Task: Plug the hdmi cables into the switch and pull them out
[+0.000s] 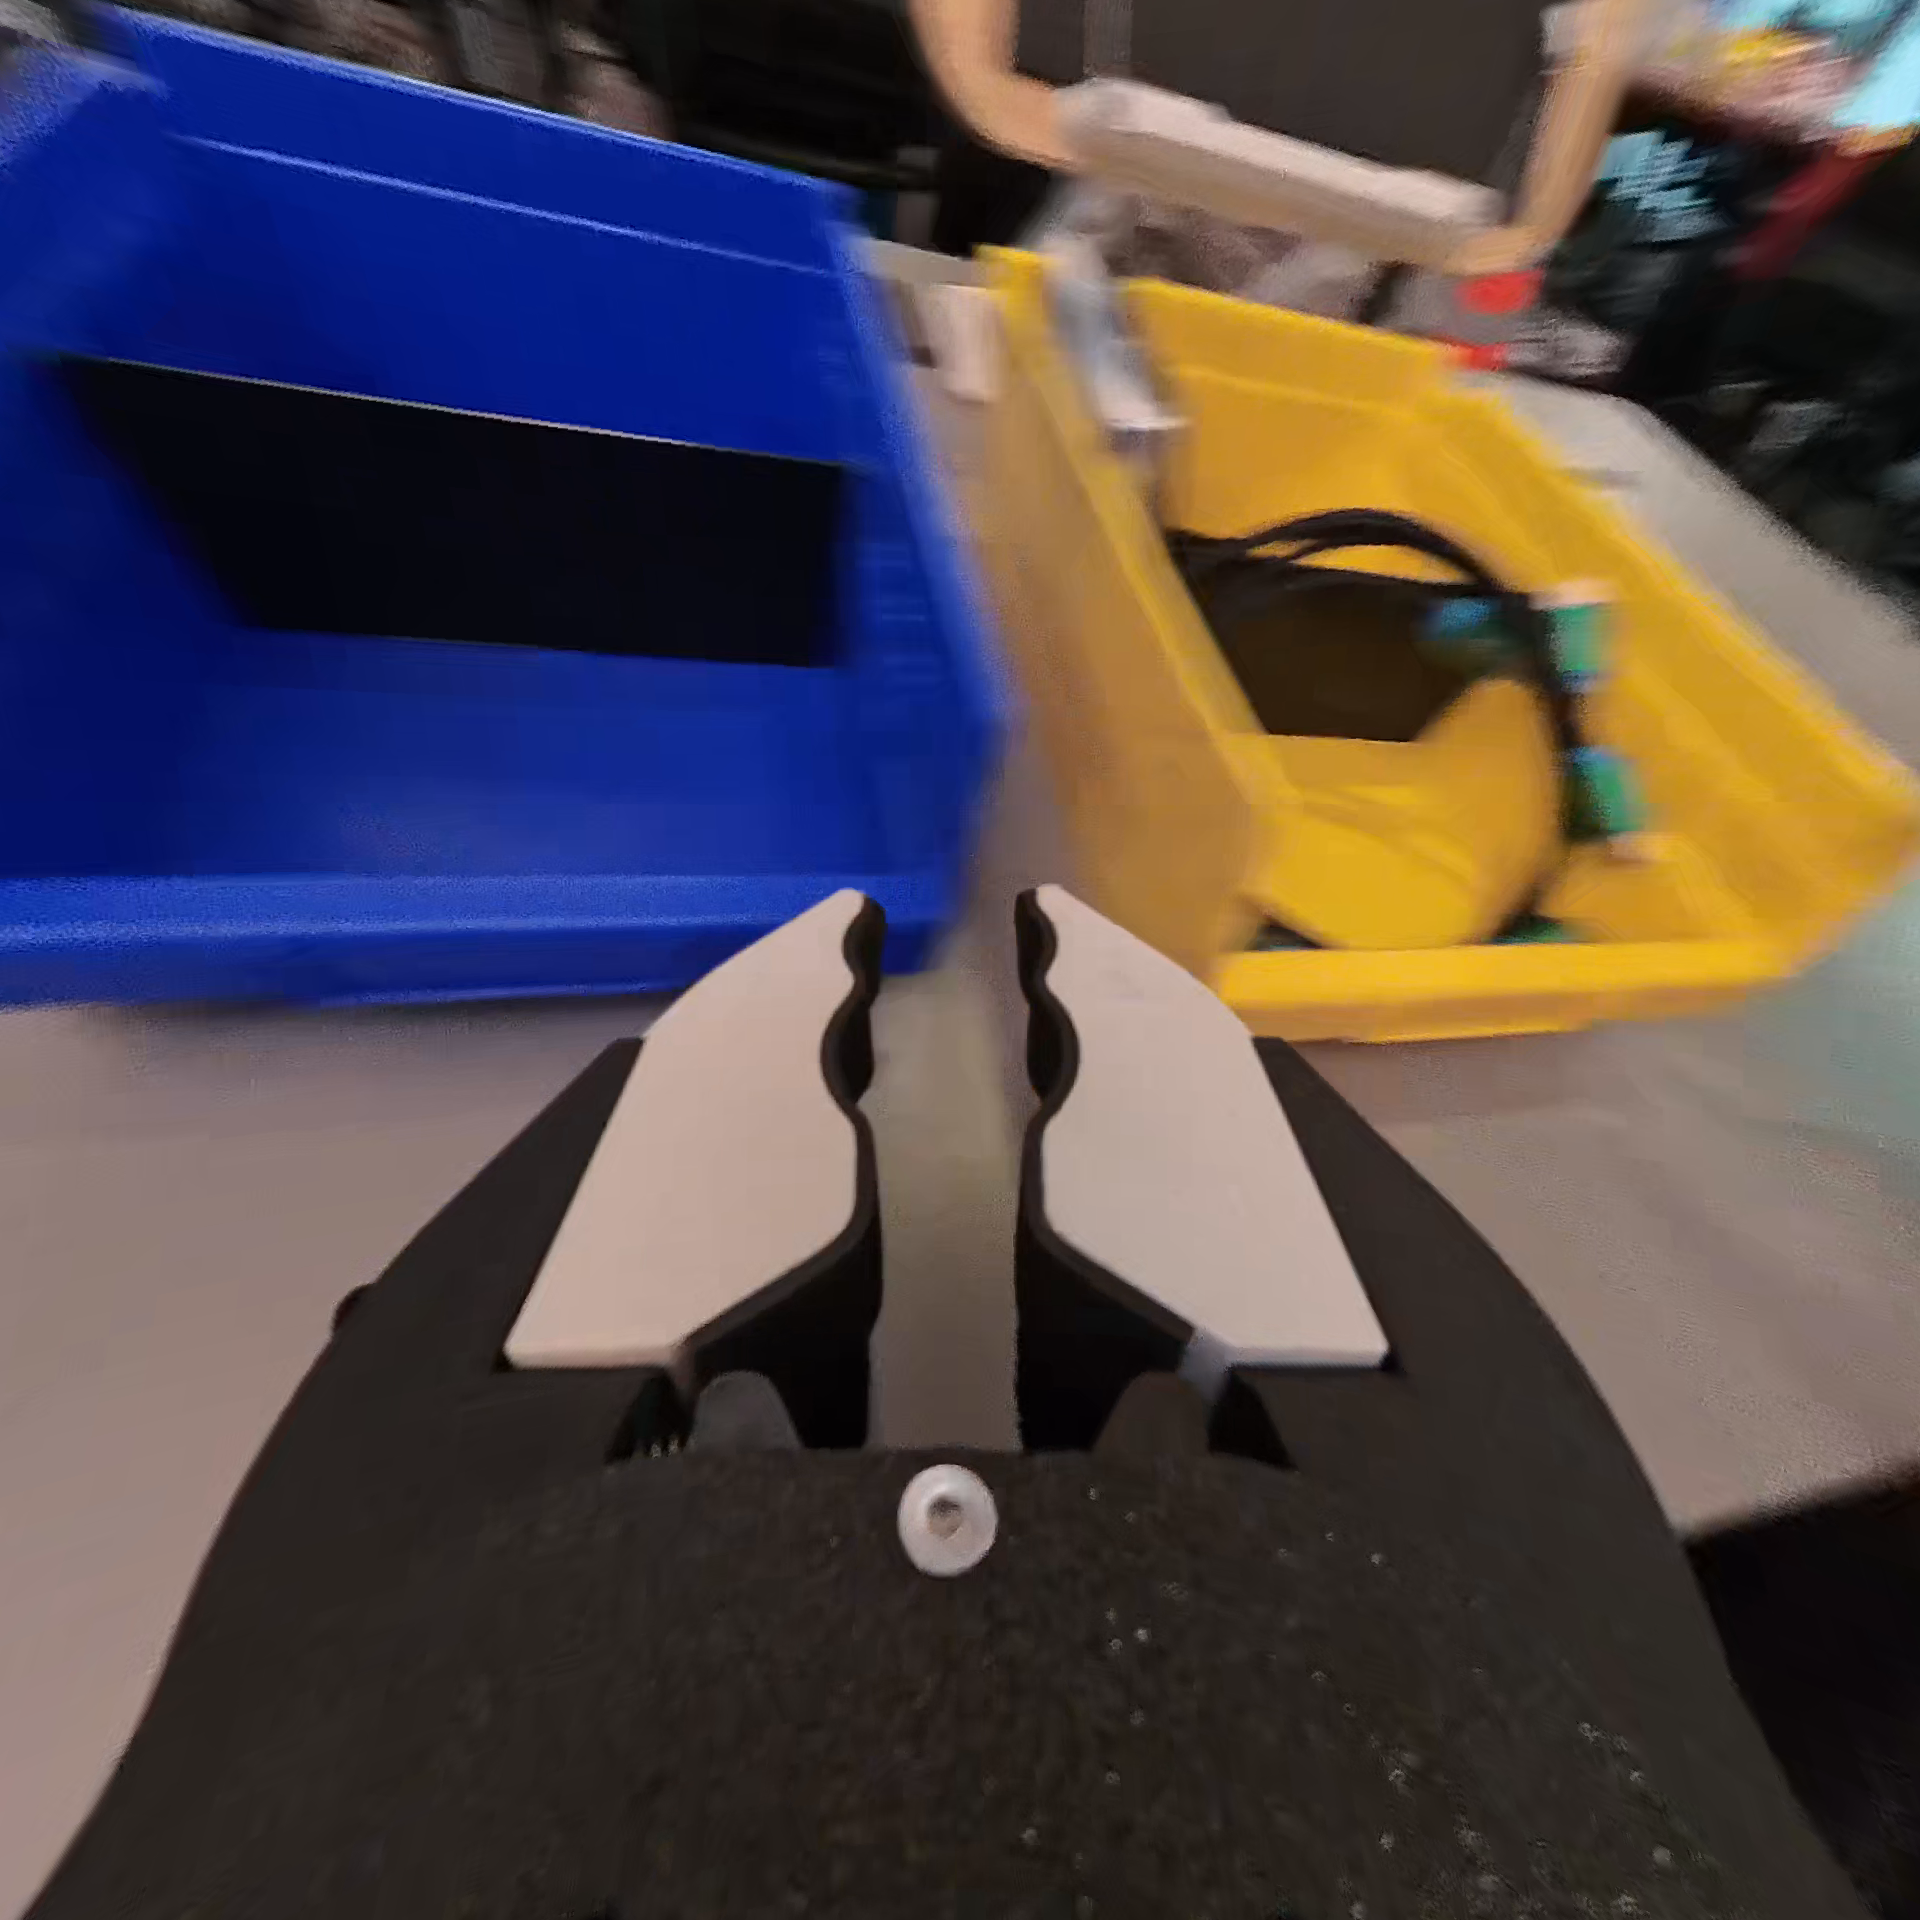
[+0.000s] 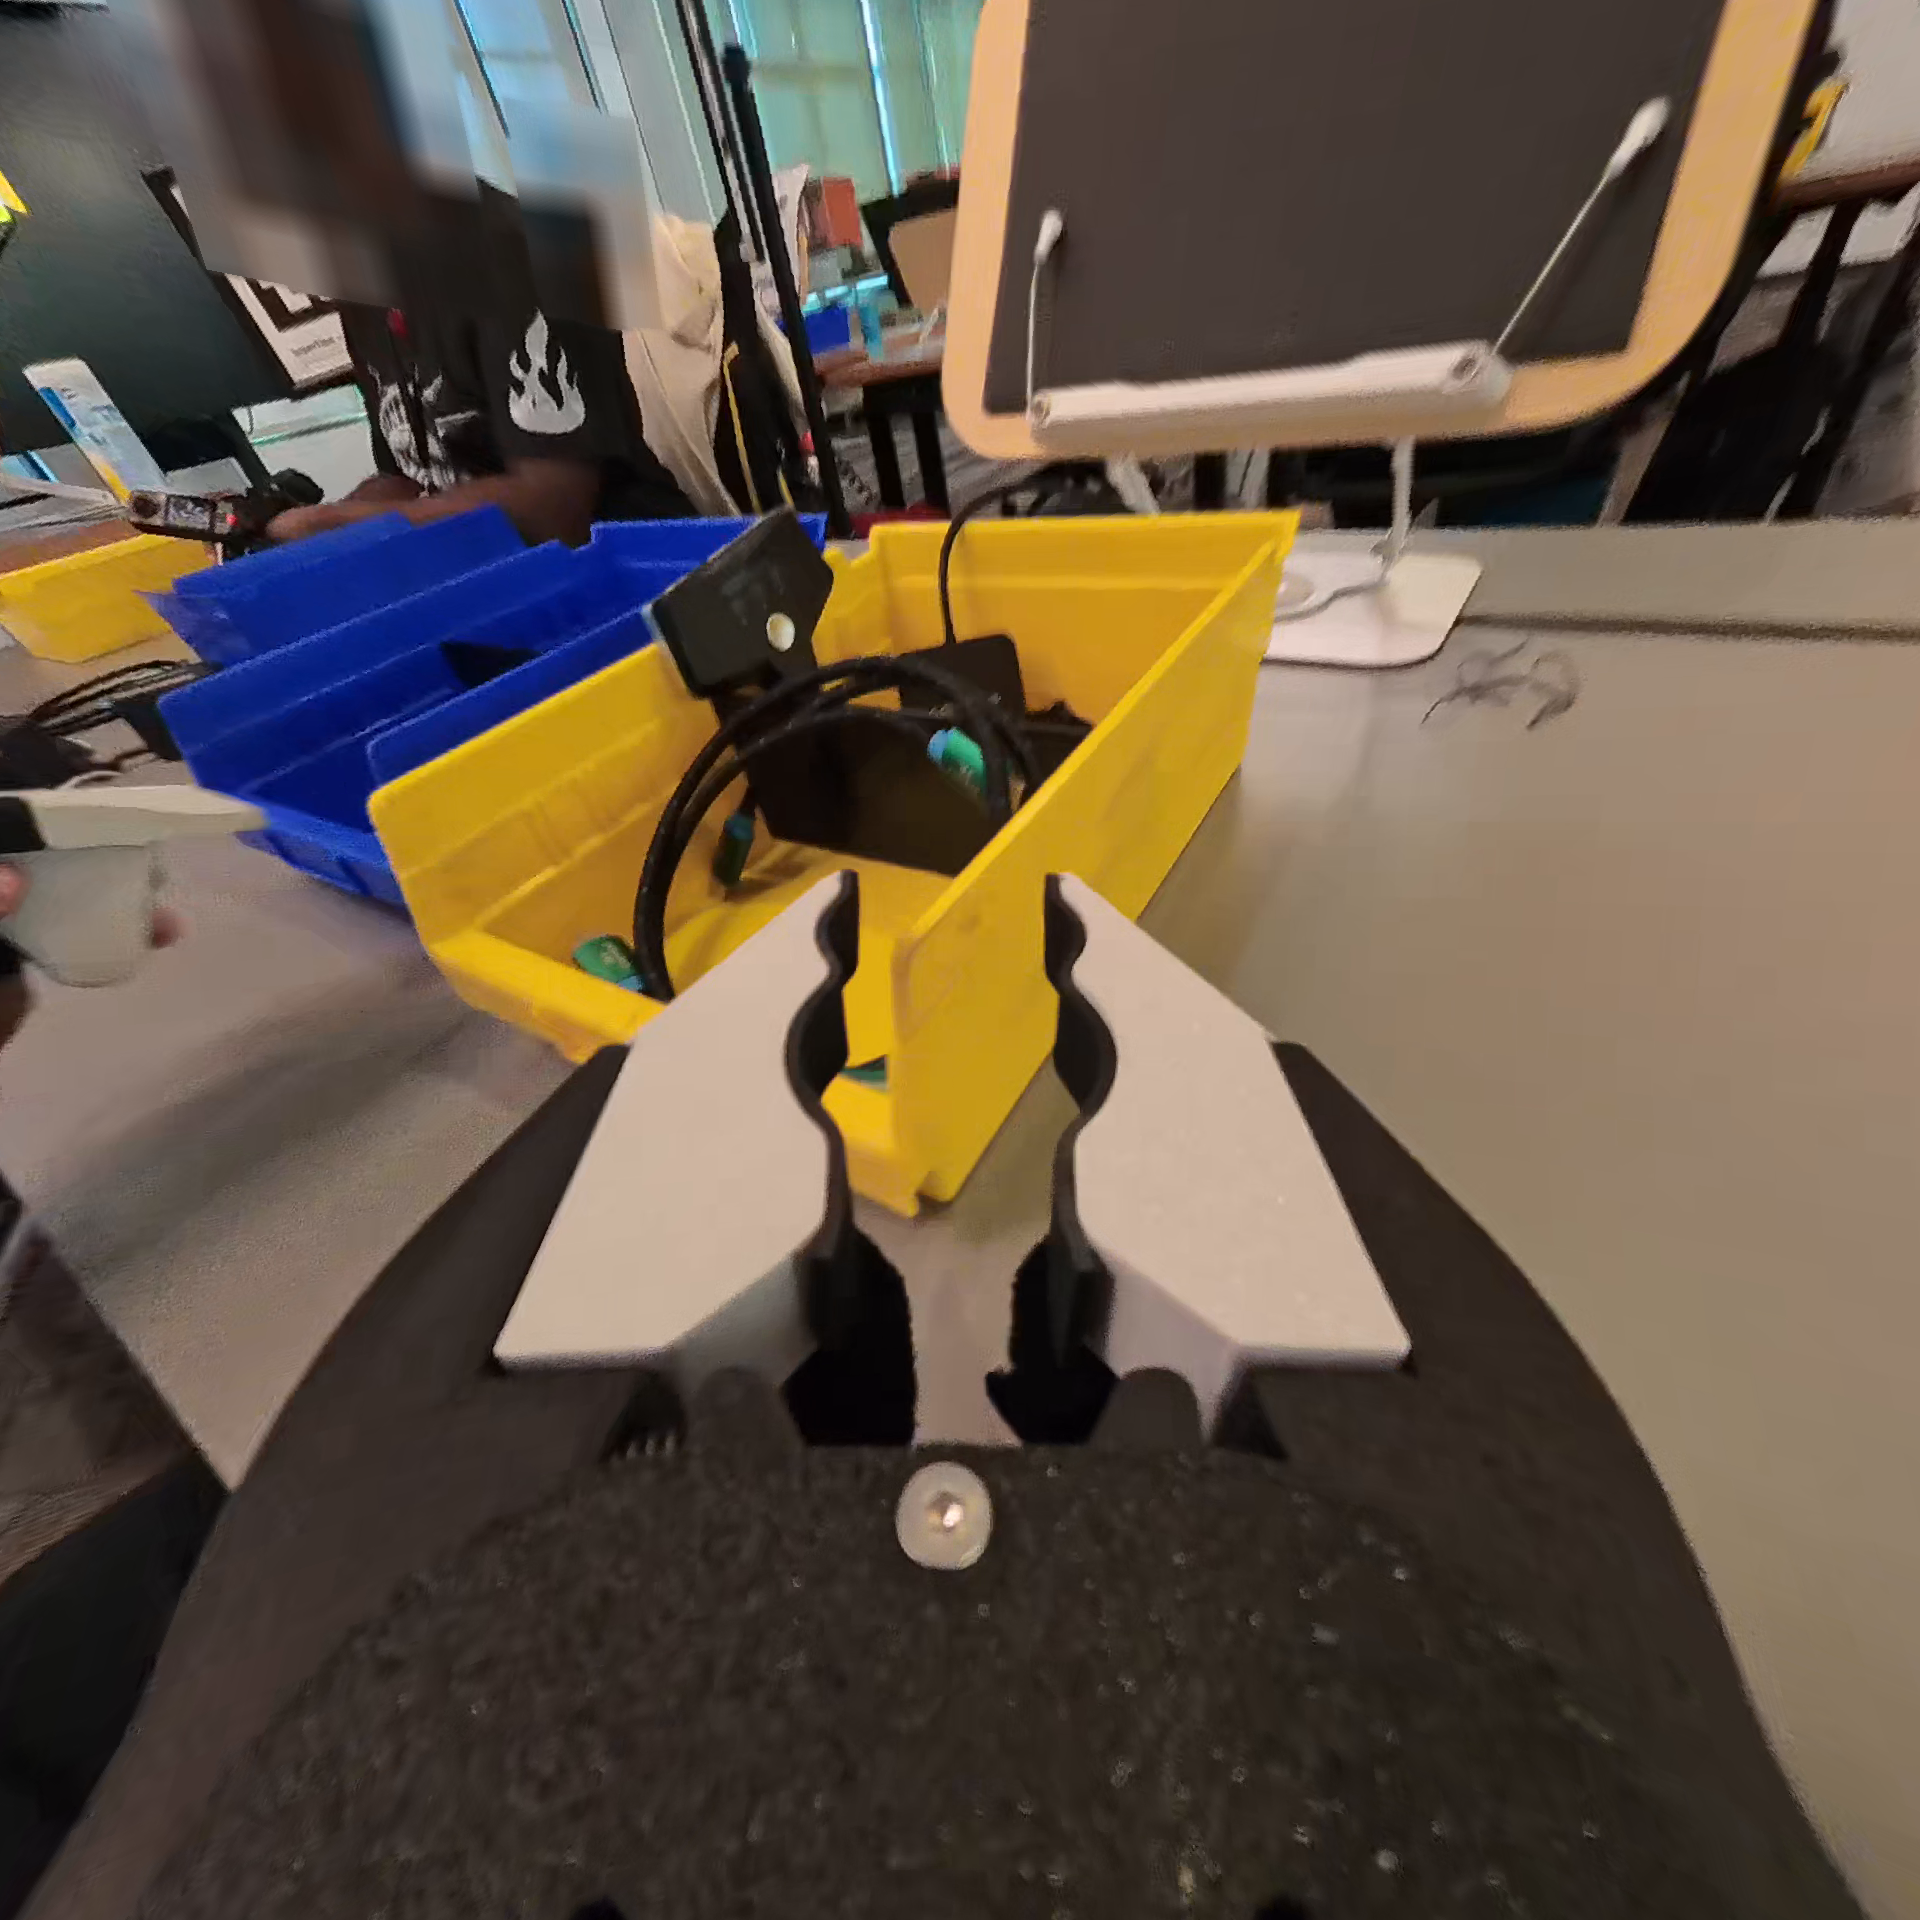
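A yellow bin on the grey table holds coiled black HDMI cables with green-capped plugs. A flat black device with a round pale button, apparently the switch, leans on the bin's far left wall. My right gripper is open and empty, just above the bin's near right corner. The left wrist view is blurred. In it, my left gripper is open and empty over the table, in front of the gap between a blue bin and the yellow bin. The cables show inside.
Several blue bins stand left of the yellow one, and another yellow bin sits far left. A dark board on a white stand is at the back right. A person across the table holds another gripper. A pale gripper in a hand shows at the left edge. My right fingertips sit around 30 cm from my left ones.
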The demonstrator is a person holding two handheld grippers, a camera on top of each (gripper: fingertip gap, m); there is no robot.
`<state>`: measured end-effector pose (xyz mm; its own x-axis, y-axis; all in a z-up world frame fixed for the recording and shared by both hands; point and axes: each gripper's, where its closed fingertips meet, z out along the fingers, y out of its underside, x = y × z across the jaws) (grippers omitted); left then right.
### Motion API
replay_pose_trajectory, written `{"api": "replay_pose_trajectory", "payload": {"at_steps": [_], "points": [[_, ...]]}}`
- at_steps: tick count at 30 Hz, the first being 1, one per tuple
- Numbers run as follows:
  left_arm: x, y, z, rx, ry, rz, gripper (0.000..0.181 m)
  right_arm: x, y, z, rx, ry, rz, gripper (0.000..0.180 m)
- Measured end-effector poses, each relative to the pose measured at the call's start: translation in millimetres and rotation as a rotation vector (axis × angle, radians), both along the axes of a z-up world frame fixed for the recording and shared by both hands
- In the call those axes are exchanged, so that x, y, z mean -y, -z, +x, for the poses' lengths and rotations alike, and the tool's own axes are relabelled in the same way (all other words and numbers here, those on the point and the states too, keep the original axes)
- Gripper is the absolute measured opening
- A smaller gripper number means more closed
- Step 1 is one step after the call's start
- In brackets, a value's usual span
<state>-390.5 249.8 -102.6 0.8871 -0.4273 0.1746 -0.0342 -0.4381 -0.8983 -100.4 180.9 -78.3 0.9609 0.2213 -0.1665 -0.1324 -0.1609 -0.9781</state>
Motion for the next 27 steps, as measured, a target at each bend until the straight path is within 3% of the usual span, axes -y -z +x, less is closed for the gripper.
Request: {"api": "replay_pose_trajectory", "payload": {"at_steps": [3,5,10,11,14,19,21,24,27], "points": [[-34,9,-106,-0.2,-0.219,0.033,0.036,0,-5,1,0.104,0.0,0.026,0.035],[-55,13,-145,-0.246,-0.228,0.016,0.045,3,-6,-19,0.167,-0.039,0.041,0.035],[-106,28,-148,-0.126,-0.073,-0.07,0.058,28,3,-124,0.169,-0.291,0.061,0.035],[-113,33,-143,-0.126,-0.041,-0.089,0.054,34,8,-147,0.153,-0.349,0.055,0.035],[-120,40,-132,-0.07,0.012,-0.11,0.011,50,34,-208,0.163,-0.499,-0.015,0.035],[-84,40,-130,-0.027,-0.019,-0.078,0.009,48,51,-259,0.215,-0.592,-0.083,0.036],[-61,41,-135,-0.068,-0.056,-0.091,0.008,27,51,-259,0.221,-0.531,-0.111,0.037],[-27,42,-136,-0.088,-0.083,-0.09,0.008,-8,48,-259,0.133,-0.413,-0.168,0.055],[2,43,-137,-0.071,-0.104,-0.092,0.008,-31,57,-253,0.211,-0.269,-0.204,0.059]]}}
